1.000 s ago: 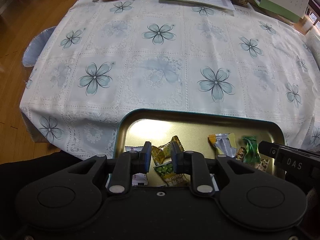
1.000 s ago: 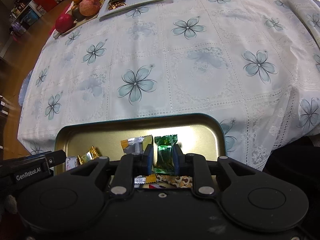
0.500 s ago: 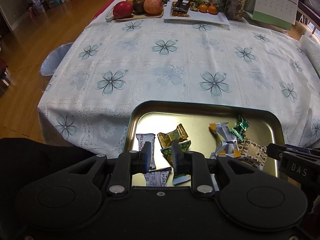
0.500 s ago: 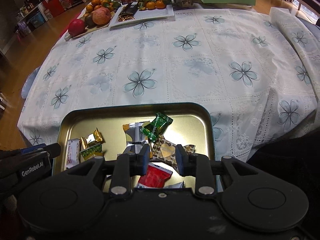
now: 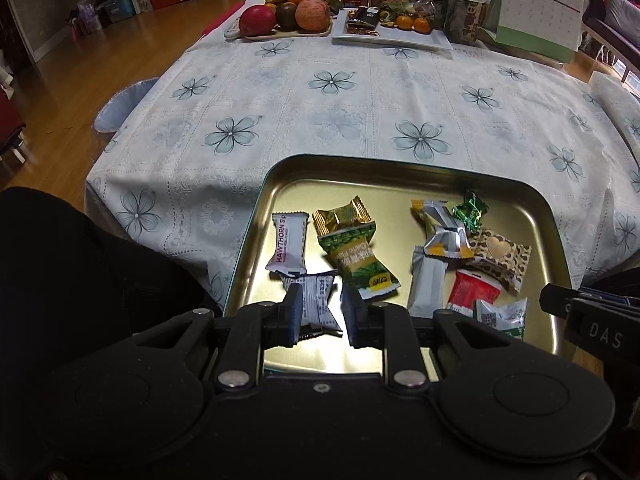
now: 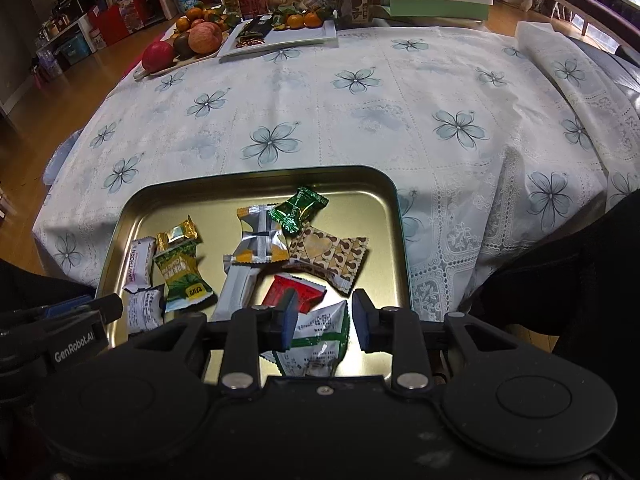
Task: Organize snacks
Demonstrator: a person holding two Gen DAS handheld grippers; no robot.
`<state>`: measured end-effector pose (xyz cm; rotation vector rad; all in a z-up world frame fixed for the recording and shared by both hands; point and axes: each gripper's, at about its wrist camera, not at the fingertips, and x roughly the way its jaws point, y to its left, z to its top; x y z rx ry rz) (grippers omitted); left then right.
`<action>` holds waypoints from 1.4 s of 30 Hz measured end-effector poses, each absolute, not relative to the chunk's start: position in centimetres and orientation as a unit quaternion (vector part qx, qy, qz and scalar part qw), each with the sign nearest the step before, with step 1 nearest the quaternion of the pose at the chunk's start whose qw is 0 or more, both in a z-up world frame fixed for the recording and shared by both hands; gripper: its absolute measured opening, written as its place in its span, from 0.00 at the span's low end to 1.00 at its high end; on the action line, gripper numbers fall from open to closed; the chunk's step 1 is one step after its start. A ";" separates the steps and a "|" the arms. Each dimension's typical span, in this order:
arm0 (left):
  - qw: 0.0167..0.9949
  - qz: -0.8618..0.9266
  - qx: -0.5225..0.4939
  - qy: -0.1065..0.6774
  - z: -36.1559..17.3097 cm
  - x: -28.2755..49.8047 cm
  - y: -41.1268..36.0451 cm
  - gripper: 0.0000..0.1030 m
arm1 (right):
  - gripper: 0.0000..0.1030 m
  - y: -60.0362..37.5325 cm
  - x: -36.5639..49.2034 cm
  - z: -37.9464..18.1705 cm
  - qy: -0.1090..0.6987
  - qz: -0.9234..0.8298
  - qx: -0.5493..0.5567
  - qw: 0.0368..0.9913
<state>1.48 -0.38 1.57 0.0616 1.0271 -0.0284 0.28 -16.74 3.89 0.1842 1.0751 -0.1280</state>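
A gold metal tray point(image 5: 280, 184) point(image 6: 392, 216) sits at the table's near edge and holds several wrapped snacks. Among them are a white Hawthorn bar point(image 5: 289, 242), a green garlic packet point(image 5: 360, 262), a gold candy point(image 5: 340, 216), a green foil candy point(image 6: 298, 210), a heart-patterned packet point(image 6: 328, 256) and a red packet point(image 6: 298, 294). My left gripper point(image 5: 320, 314) is open and empty above a white-grey packet point(image 5: 316, 306). My right gripper point(image 6: 325, 318) is open and empty above a white-green packet point(image 6: 320, 340).
The table has a white cloth with blue flowers point(image 5: 332, 80). At the far edge stand a fruit board point(image 5: 288, 20), a white plate with snacks point(image 5: 392, 32), jars and a desk calendar point(image 5: 536, 12). A chair seat point(image 5: 120, 104) is to the left.
Both grippers have pulled back and risen from the tray. The right gripper let go of the green foil candy and opened wider. More snacks have come into view.
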 end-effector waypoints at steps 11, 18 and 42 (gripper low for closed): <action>0.882 -0.015 0.046 0.469 0.4 -1.5 -0.7 0.31 | 0.32 -16.7 -3.2 2.6 0.491 -0.054 0.085 0.865; 0.879 -0.017 0.047 0.474 -0.2 -2.1 -0.6 0.31 | 0.32 -16.5 -4.2 1.5 0.492 -0.049 0.090 0.864; 0.873 -0.017 0.052 0.484 -0.5 -2.4 -0.7 0.31 | 0.33 -16.2 -4.8 1.2 0.488 -0.042 0.090 0.867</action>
